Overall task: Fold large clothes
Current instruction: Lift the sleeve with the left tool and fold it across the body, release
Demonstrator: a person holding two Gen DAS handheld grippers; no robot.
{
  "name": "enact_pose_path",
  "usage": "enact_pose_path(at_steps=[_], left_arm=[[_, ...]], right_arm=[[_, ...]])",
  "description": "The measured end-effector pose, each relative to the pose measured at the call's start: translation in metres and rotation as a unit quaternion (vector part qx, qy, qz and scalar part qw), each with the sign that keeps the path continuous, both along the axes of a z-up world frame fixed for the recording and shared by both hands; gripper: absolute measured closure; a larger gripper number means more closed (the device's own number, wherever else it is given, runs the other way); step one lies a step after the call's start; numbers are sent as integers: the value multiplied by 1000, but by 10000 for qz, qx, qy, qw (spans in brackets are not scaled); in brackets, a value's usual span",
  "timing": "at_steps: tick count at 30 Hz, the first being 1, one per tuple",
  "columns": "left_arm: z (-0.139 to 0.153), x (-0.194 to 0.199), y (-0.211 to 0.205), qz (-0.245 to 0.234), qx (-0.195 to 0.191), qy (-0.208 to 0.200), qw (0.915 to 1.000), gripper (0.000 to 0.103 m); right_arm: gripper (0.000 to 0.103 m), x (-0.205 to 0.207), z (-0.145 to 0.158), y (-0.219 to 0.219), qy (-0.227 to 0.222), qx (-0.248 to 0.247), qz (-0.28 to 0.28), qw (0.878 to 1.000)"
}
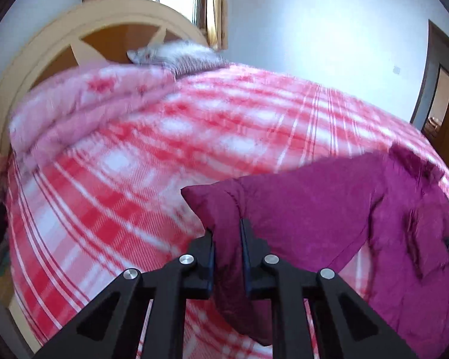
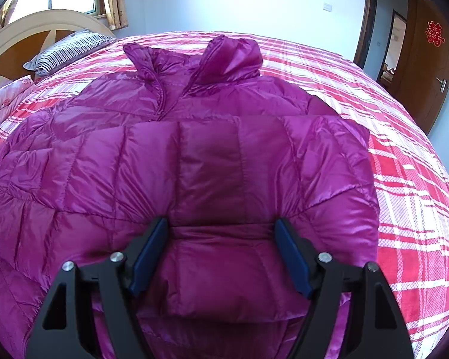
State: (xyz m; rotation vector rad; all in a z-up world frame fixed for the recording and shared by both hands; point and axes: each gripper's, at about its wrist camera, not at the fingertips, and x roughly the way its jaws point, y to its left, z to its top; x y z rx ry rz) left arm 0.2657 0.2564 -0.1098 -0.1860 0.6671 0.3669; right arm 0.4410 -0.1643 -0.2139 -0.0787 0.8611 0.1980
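Observation:
A magenta quilted down jacket (image 2: pixel 134 161) lies front-up on the bed, collar (image 2: pixel 233 53) at the far end. One sleeve (image 2: pixel 212 161) is folded across the chest. My right gripper (image 2: pixel 221 230) is open just above that sleeve's cuff end, one finger on each side. In the left wrist view my left gripper (image 1: pixel 228 233) is shut on a fold of the jacket's sleeve (image 1: pixel 284 209) and holds it lifted above the bedspread. The view is motion-blurred.
The bed has a red and white plaid bedspread (image 2: pixel 404 179). A pink folded quilt (image 1: pixel 83 104) and a striped pillow (image 2: pixel 68 48) lie by the curved headboard (image 1: pixel 45 48). A brown door (image 2: pixel 428 59) stands at the right.

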Motion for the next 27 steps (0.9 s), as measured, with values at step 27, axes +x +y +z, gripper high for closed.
enact_pose_path(at_steps=[27], left_arm=[[128, 88, -242, -2589, 406, -1059, 9592, 90]], right_arm=[[19, 3, 0, -10, -5, 536, 50, 9985]])
